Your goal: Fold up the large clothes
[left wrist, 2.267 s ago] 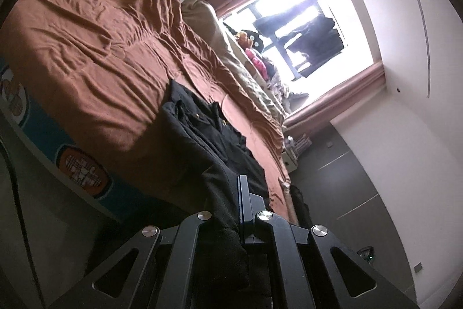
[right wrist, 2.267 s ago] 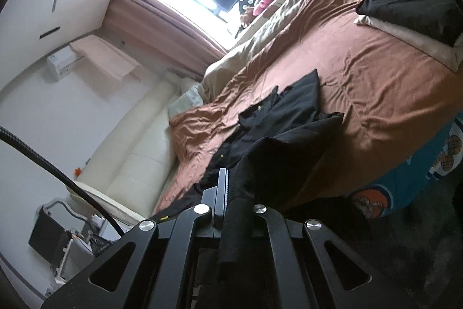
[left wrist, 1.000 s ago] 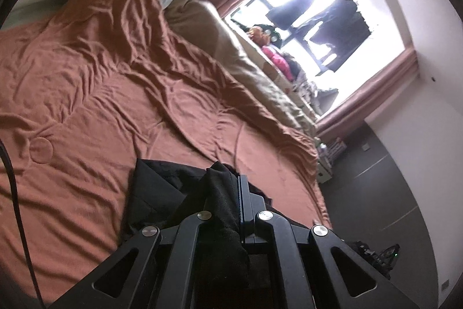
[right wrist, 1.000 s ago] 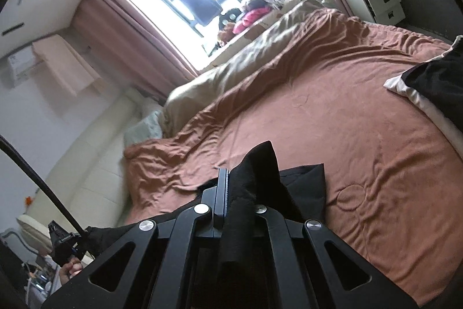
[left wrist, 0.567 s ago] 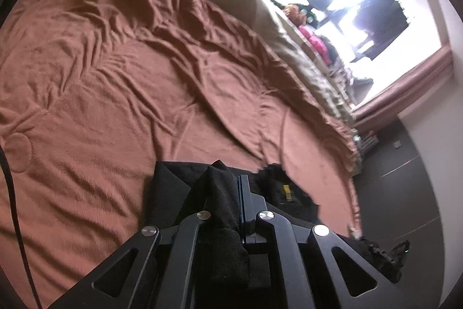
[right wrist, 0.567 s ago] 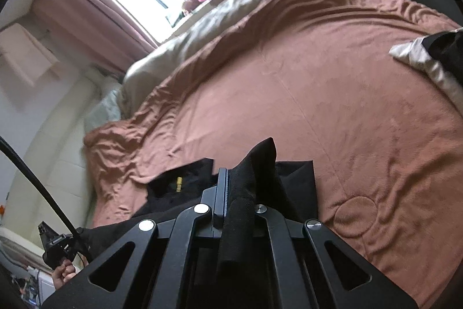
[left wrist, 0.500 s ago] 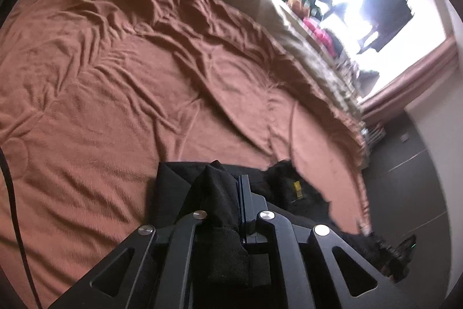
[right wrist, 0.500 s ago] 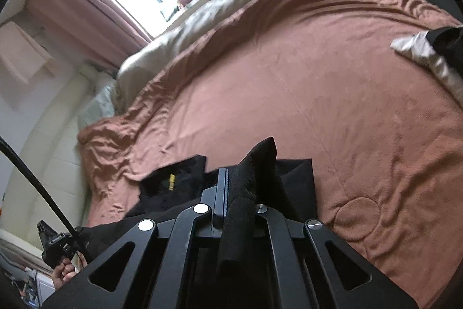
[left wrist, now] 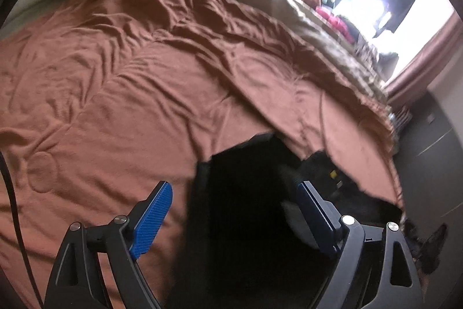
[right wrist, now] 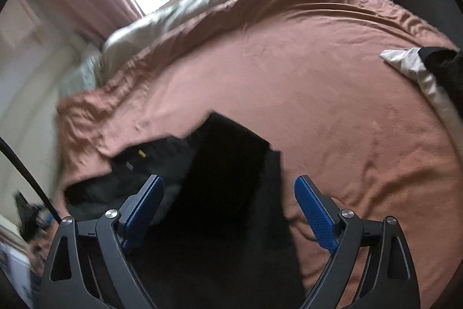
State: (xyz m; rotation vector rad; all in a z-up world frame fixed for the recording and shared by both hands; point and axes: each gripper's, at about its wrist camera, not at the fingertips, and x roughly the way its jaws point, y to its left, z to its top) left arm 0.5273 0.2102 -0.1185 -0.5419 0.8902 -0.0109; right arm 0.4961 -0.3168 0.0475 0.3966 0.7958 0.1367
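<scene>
No legible writing is seen on the black garment (left wrist: pixel 246 210), which is laid on the rust-brown bed cover (left wrist: pixel 115 94) with its long axis running away from the cameras, while the left gripper (left wrist: pixel 234 219) and right gripper (right wrist: pixel 228 207) are opening, blue-padded fingers (right wrist: pixel 315 213) clear of the cloth between them.

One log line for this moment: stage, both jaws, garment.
stage: release | left gripper: jaws opening, pads off cloth | right gripper: jaws opening, pads off cloth | black garment: on bedspread

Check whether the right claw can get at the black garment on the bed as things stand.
Probably yes: the right claw is opening just above the black garment, with the cloth between its blue pads, untouched, and nothing in the way.
</scene>
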